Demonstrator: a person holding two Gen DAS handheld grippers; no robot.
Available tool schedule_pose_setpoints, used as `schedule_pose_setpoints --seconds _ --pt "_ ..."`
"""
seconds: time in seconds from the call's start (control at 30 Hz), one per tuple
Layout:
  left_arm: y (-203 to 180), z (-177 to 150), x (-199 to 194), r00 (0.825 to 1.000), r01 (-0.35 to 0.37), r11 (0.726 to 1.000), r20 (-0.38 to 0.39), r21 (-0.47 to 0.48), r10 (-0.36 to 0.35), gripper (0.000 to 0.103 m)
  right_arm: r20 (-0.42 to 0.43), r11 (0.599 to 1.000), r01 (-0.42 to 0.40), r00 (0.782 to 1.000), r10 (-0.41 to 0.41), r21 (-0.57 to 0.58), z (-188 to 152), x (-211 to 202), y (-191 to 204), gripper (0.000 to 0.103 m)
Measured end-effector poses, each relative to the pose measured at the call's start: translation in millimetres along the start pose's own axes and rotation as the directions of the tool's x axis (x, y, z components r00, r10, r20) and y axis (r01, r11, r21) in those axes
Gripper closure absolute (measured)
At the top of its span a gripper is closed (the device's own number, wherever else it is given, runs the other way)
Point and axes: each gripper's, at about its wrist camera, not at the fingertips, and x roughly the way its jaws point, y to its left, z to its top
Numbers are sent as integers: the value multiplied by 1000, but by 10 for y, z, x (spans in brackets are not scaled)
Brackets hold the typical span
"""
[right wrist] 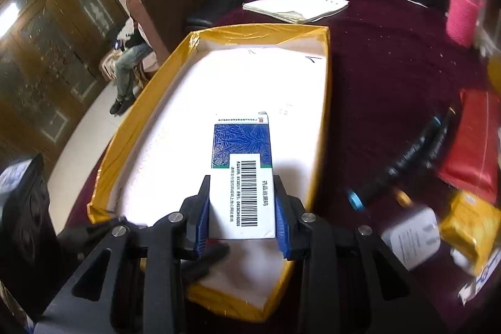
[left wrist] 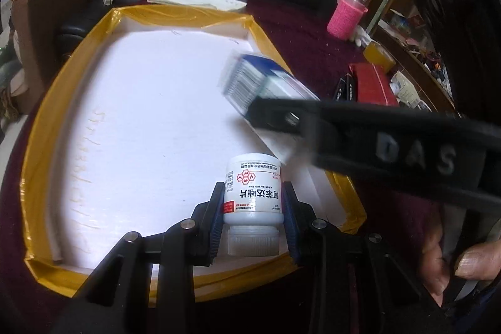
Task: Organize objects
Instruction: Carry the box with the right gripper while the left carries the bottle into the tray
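My left gripper [left wrist: 253,193] is shut on a white pill bottle [left wrist: 253,193] with red and black print, held cap toward the camera above the near right part of a white tray with yellow taped rim [left wrist: 62,77]. My right gripper [right wrist: 241,187] is shut on a blue and white medicine box [right wrist: 242,177] with a barcode label, held over the same tray [right wrist: 150,102]. In the left wrist view the right gripper's arm crosses from the right, and the box [left wrist: 260,80] shows blurred above the tray's right edge.
The tray lies on a dark red cloth [right wrist: 391,58]. To its right lie a red pouch [right wrist: 472,146], a dark pen-like tool [right wrist: 407,161], yellow packets [right wrist: 469,224] and a pink cup [right wrist: 460,17]. Papers [right wrist: 297,5] and a sofa lie beyond. A person sits far left.
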Motion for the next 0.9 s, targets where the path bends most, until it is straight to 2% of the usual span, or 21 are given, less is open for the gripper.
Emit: schedule_pose_setpoints --seconds 0.13,0.3,0.73,0.9 --pt "-14 -45 2 1000 0 1000 3 5 0 73 -9 999 31 999 -31 -11 74 89 29 71" --pt "-26 -101 -37 1000 1 1000 5 6 -1 73 -38 999 49 998 -50 -6 12 198 -21 71" --pt "-139 -355 -212 999 -21 1000 -23 16 22 73 -48 997 60 997 -63 -57 -361 -20 194 71" --pt "-139 -320 -194 999 -7 1000 -45 -16 7 73 -54 995 84 995 -88 -62 -307 42 207 71"
